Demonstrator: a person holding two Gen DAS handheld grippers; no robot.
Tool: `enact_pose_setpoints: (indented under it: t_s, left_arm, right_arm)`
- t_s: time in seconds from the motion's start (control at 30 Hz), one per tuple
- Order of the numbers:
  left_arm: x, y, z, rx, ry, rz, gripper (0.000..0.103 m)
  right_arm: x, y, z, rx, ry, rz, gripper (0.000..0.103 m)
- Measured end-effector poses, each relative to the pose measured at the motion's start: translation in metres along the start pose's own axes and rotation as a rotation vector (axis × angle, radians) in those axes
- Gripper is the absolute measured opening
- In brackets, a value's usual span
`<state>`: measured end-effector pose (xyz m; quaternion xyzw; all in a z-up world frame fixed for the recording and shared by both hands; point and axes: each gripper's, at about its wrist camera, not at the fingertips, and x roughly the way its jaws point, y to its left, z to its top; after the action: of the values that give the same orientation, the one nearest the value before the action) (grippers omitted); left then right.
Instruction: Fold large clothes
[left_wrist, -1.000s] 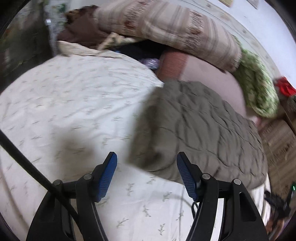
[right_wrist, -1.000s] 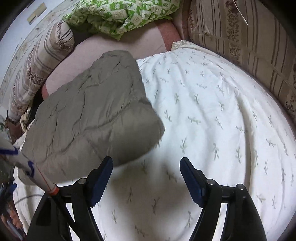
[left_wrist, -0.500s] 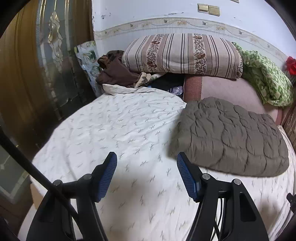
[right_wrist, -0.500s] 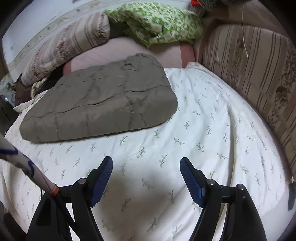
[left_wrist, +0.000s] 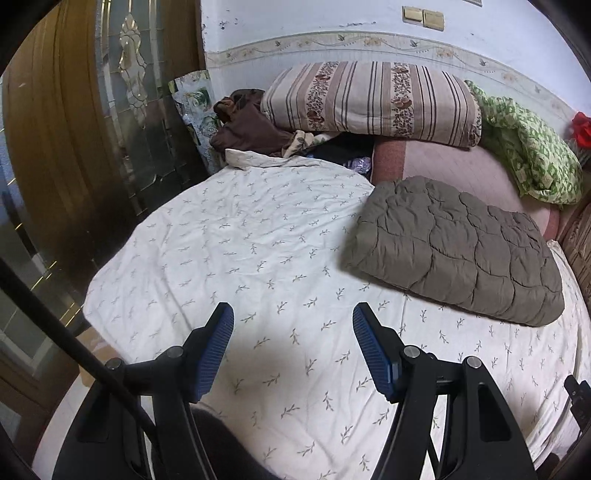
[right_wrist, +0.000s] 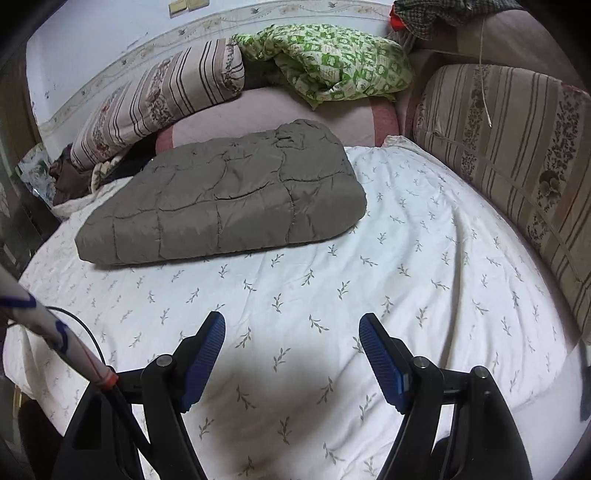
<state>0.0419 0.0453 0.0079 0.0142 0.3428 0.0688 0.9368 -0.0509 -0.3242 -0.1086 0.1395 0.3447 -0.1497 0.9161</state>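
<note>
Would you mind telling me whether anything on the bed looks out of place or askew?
Nothing stands out. The grey quilted jacket lies folded in a compact bundle on the white sheet. Both the left gripper and the right gripper are open and empty.

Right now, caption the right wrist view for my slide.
Open right gripper hovers over the leaf-print sheet, folded grey quilted coat lying ahead.
</note>
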Motion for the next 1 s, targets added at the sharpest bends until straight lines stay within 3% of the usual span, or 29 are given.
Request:
enact_pose_setpoints:
  t_s: [0.27,1.0]
  left_arm:
    - [-0.017,0.0,-0.006,0.015,-0.026,0.017,0.066]
    - [-0.063,0.019,-0.009,-0.009,-0.107,0.011,0.066]
  right_arm:
    - [-0.015,0.006,-0.008,-0.054,-0.024,-0.024,0.079]
    - [-0.061,-0.011,-0.01,-0.03,-0.068,-0.035,0.079]
